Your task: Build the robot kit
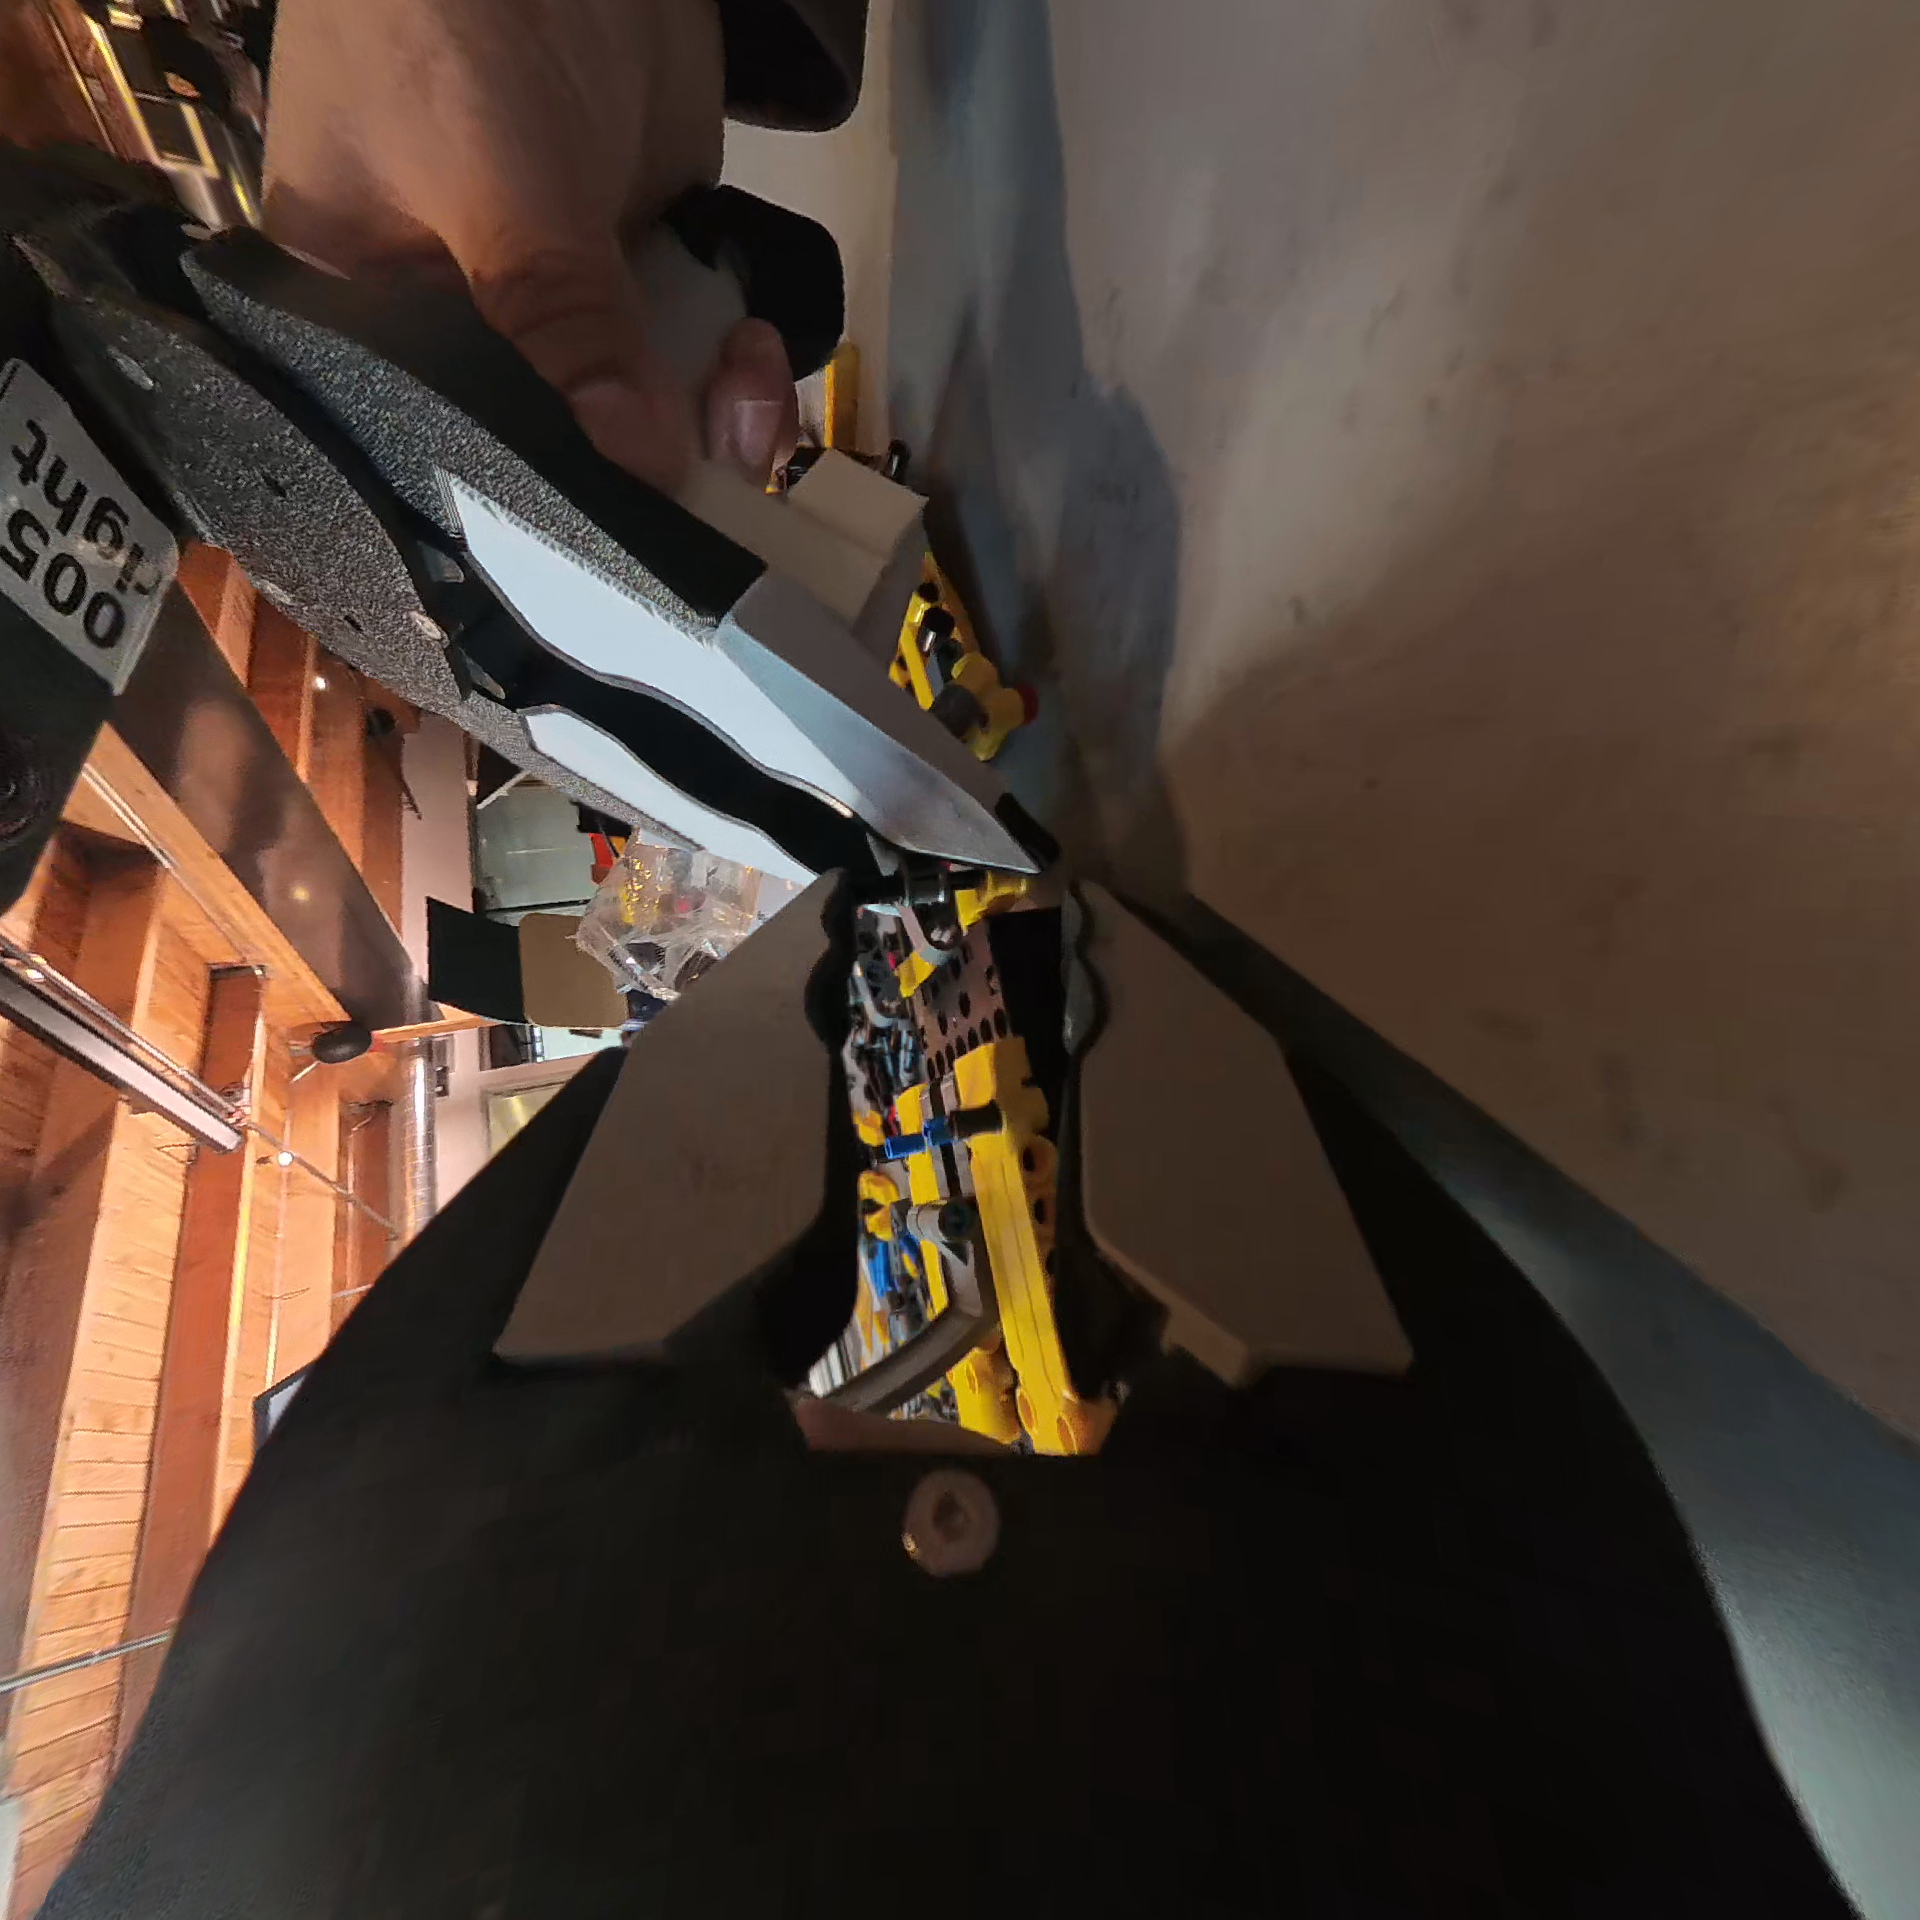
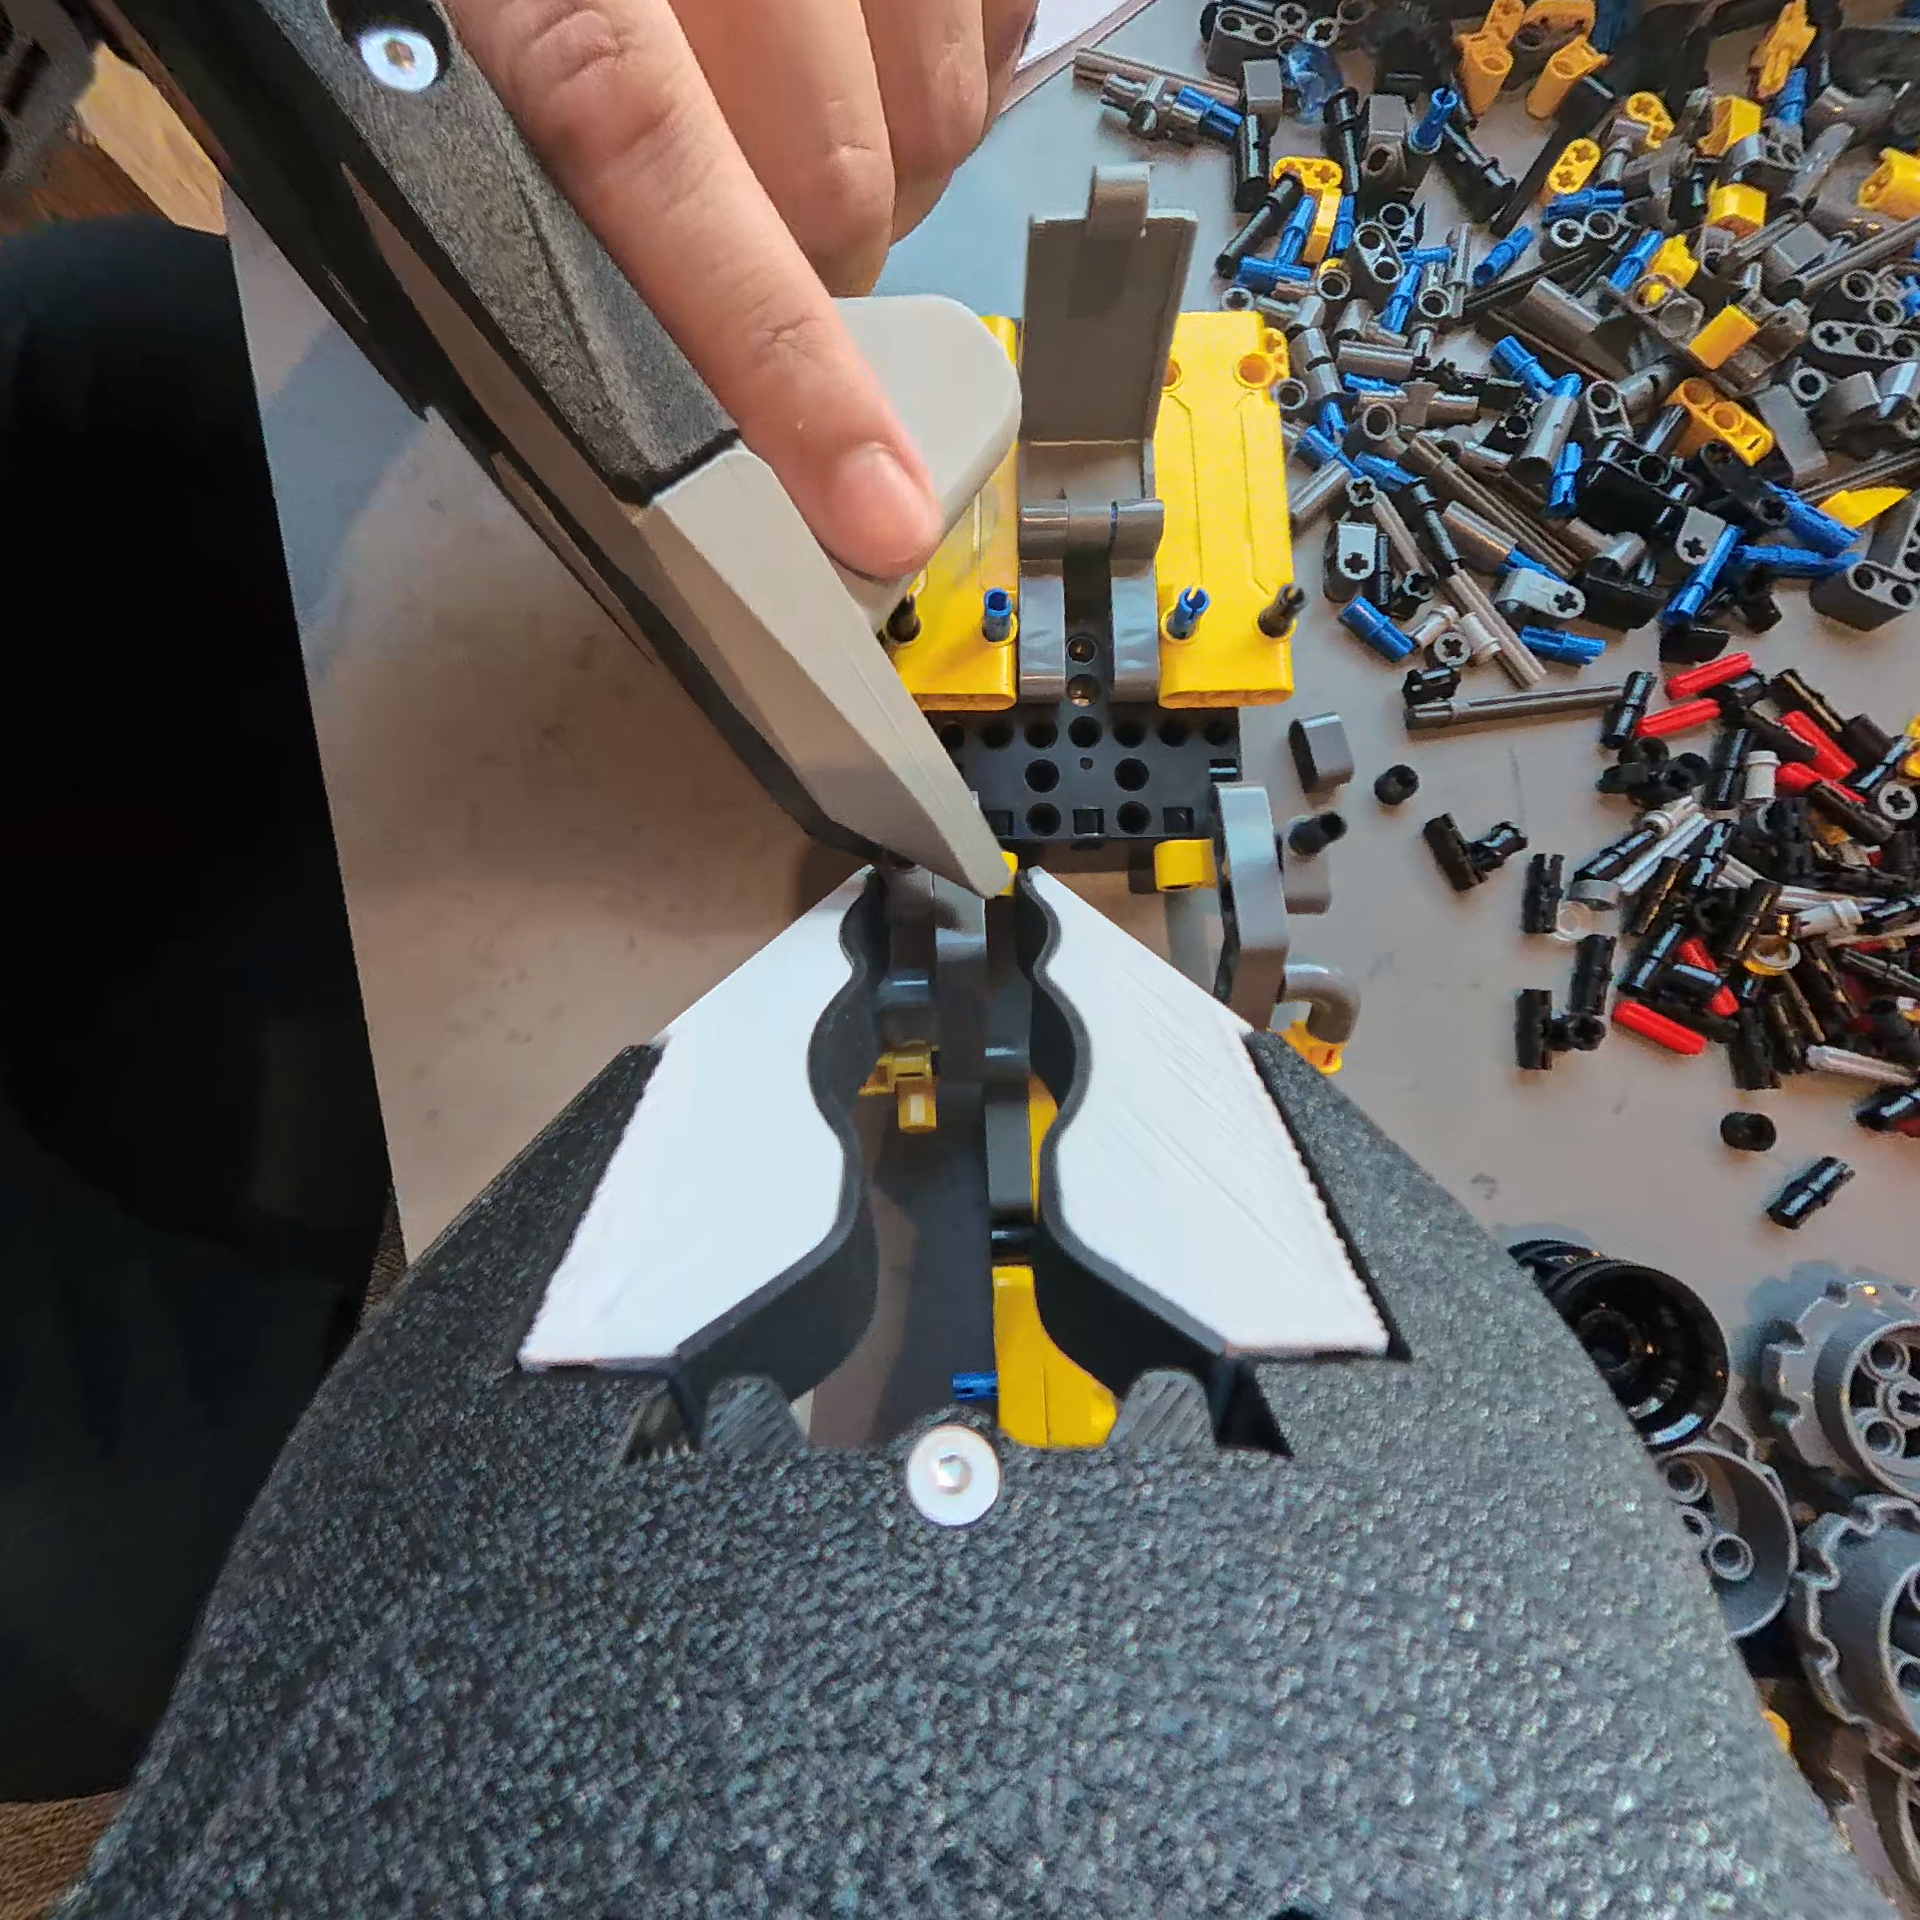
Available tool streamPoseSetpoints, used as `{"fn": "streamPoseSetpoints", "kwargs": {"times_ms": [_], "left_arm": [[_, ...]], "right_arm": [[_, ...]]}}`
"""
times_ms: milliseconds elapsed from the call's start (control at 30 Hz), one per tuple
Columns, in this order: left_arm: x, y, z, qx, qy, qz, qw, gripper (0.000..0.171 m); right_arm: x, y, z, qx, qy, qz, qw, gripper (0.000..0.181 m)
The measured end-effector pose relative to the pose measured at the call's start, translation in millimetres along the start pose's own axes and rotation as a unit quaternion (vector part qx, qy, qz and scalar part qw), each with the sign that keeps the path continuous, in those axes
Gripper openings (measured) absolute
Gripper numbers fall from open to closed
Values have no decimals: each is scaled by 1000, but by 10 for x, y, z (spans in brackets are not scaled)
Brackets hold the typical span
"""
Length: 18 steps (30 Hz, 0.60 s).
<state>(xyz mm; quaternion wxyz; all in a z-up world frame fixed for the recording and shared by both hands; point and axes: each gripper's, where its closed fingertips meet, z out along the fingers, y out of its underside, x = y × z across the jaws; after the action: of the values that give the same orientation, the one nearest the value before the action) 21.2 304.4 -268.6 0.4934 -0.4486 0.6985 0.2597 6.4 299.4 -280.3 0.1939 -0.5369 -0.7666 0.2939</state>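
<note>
Two tools meet at one point on the model. My right tool (image 2: 961,894) lies nearest in its own view, its white fingers (image 2: 1164,1132) drawn close together on a dark grey beam (image 2: 987,1039) that runs up between them; the pads press it from both sides, so this tool is clamped on the beam. Below the beam, between the finger roots, a yellow panel (image 2: 1044,1361) and a small blue pin (image 2: 974,1381) show.

My left tool (image 2: 982,868) comes in from the upper left in that view, its grey tip touching the model right at the right tool's fingertips. My left hand (image 2: 790,249) lies along it, one fingertip resting on the grey finger. In the left wrist view this tool (image 1: 951,904) straddles the yellow and black model (image 1: 966,1122), which fills the gap between its fingers; whether the pads actually press it I cannot tell.

Just beyond the tips stands the model's body (image 2: 1101,582): yellow panels, a black holed block and an upright grey seat piece. It stands on the grey worktop (image 2: 582,769), beside its near-left edge.

Farther right, a loose heap of small parts (image 2: 1621,343) in black, blue, grey, red and yellow covers the worktop. Toward the near-right corner lie grey and black wheel hubs (image 2: 1766,1455).
</note>
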Motion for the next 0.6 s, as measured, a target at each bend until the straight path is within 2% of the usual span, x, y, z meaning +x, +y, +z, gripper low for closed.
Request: {"fn": "streamPoseSetpoints", "kwargs": {"times_ms": [100, 600], "left_arm": [[-27, -7, 12, -2, -21, 10, 1000, 31], [-38, -33, -13, 13, -61, 36, 997, 30]], "right_arm": [[-4, 4, -1, -1, -2, 1, 1000, 20], [-33, -8, 3, 0, -11, -3, 1000, 21]]}}
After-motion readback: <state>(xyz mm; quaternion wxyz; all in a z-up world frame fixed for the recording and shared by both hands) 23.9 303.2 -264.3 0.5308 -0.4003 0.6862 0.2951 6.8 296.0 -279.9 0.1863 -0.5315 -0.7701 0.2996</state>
